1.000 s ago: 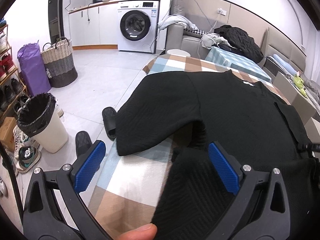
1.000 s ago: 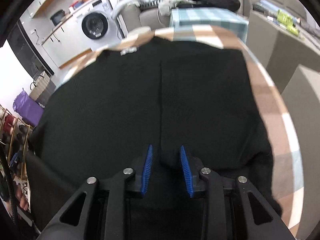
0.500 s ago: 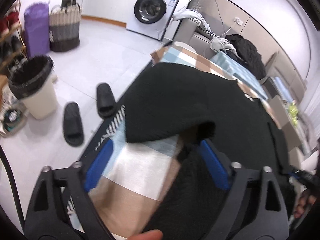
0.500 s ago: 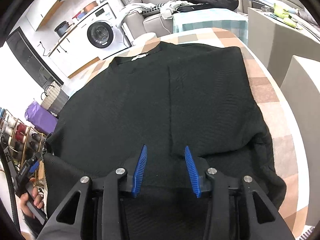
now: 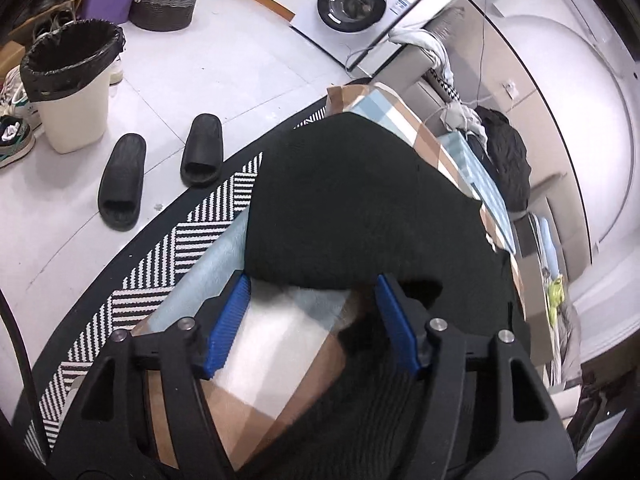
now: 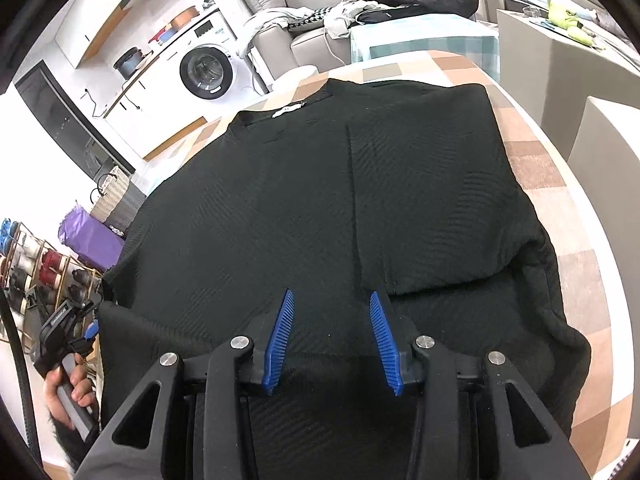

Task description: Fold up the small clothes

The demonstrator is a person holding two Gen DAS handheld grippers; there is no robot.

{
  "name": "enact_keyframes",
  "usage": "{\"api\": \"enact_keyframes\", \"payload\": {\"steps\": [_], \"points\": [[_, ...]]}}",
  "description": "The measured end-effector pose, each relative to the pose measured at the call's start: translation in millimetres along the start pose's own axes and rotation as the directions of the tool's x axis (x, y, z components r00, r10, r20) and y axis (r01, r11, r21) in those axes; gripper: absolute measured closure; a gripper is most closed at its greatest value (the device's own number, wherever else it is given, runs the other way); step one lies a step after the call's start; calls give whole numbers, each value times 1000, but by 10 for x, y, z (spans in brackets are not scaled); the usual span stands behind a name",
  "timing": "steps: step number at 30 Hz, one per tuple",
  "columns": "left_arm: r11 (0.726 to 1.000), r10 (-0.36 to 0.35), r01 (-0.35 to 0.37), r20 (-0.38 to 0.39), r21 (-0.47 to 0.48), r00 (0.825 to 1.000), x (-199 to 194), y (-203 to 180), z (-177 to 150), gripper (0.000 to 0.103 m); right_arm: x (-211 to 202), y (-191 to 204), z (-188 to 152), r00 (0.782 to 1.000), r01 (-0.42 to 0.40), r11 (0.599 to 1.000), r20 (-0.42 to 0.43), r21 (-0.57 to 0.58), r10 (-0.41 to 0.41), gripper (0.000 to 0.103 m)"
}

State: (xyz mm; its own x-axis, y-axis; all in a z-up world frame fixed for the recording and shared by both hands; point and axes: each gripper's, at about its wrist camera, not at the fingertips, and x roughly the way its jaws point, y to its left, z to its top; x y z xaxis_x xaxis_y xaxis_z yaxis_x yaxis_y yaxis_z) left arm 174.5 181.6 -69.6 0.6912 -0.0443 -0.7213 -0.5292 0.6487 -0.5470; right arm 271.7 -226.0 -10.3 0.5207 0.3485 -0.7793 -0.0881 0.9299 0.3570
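1. Left gripper (image 5: 312, 300), black frame with blue ribbed pads, points down at the edge of a table under a checked brown, white and pale-blue cloth (image 5: 276, 344).
2. Its jaws have just been closing; between them lies bare cloth, and the pads press on nothing.
3. A black ribbed knit garment (image 5: 360, 200) lies on the cloth; its sleeve hem runs just ahead of the fingertips.
4. On the floor: black-and-white zigzag rug (image 5: 192, 224), two black rubber slippers (image 5: 160, 168), cream bin with black liner (image 5: 72, 92).
5. Beyond: white front-loading washing machine (image 5: 356, 4).
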Motion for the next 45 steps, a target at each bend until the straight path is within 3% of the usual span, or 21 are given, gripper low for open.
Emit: {"api": "enact_keyframes", "payload": {"steps": [5, 8, 9, 10, 13, 16, 18, 21, 22, 25, 27, 28, 29, 30, 31, 33, 36, 40, 45], "points": [[1000, 7, -6, 21, -23, 1000, 130, -16, 128, 43, -39, 1, -20, 1000, 2, 1000, 10, 7, -2, 61], [999, 29, -29, 47, -19, 998, 186, -51, 224, 72, -47, 9, -30, 1000, 4, 1000, 13, 10, -4, 61], [999, 42, -42, 56, -13, 998, 203, -68, 253, 90, -47, 12, -35, 1000, 5, 1000, 13, 9, -5, 61], [997, 71, -71, 73, 2, 995, 213, -93, 276, 98, -43, 15, -41, 1000, 8, 1000, 13, 8, -8, 61], [989, 128, -137, 139, 63, 982, 176, -220, 352, 98, -40, 9, -54, 1000, 6, 1000, 11, 15, -6, 61], [975, 125, -159, 210, 155, 970, 97, -478, 405, 99, -67, -3, -57, 1000, 4, 1000, 20, 19, -4, 61], [951, 101, -173, 271, 256, 957, 21, -789, 429, 99, -87, -13, -59, 1000, 1, 1000, 26, 22, -2, 61], [890, -4, -135, 304, 435, 953, -19, -1381, 394, 99, -114, -20, -64, 1000, 1, 1000, 28, 22, -2, 61], [854, -56, -103, 288, 509, 956, -7, -1625, 334, 99, -122, -21, -65, 1000, 0, 1000, 27, 21, -1, 61], [691, -212, 58, 125, 721, 969, 111, -2301, -56, 99, -165, -37, -62, 999, 5, 1000, 37, 24, -6, 61], [589, -235, 178, -44, 788, 971, 280, -2568, -353, 97, -184, -62, -59, 999, 8, 999, 43, 37, -10, 61], [565, -208, 215, -114, 796, 971, 399, -2660, -509, 90, -194, -76, -61, 999, 10, 999, 47, 44, -12, 61], [562, -186, 236, -156, 793, 970, 487, -2691, -606, 86, -198, -96, -64, 999, 13, 999, 49, 53, -16, 58], [566, -170, 246, -181, 787, 969, 554, -2693, -664, 73, -200, -111, -68, 999, 16, 998, 49, 59, -19, 57], [580, -145, 244, -196, 777, 970, 616, -2674, -711, 61, -206, -126, -74, 999, 15, 998, 50, 64, -19, 56], [617, -125, 224, -187, 754, 974, 670, -2594, -723, 55, -219, -138, -83, 999, 15, 998, 47, 60, -18, 56], [662, -86, 174, -156, 729, 984, 683, -2498, -647, 55, -246, -169, -95, 998, 19, 998, 51, 55, -22, 56], [698, -45, 85, -75, 711, 996, 599, -2270, -499, 53, -262, -228, -114, 998, 25, 998, 54, 58, -28, 56], [732, -23, 66, -72, 678, 997, 585, -1889, -351, 51, -303, -266, -104, 997, 28, 998, 65, 63, -33, 56]]}}
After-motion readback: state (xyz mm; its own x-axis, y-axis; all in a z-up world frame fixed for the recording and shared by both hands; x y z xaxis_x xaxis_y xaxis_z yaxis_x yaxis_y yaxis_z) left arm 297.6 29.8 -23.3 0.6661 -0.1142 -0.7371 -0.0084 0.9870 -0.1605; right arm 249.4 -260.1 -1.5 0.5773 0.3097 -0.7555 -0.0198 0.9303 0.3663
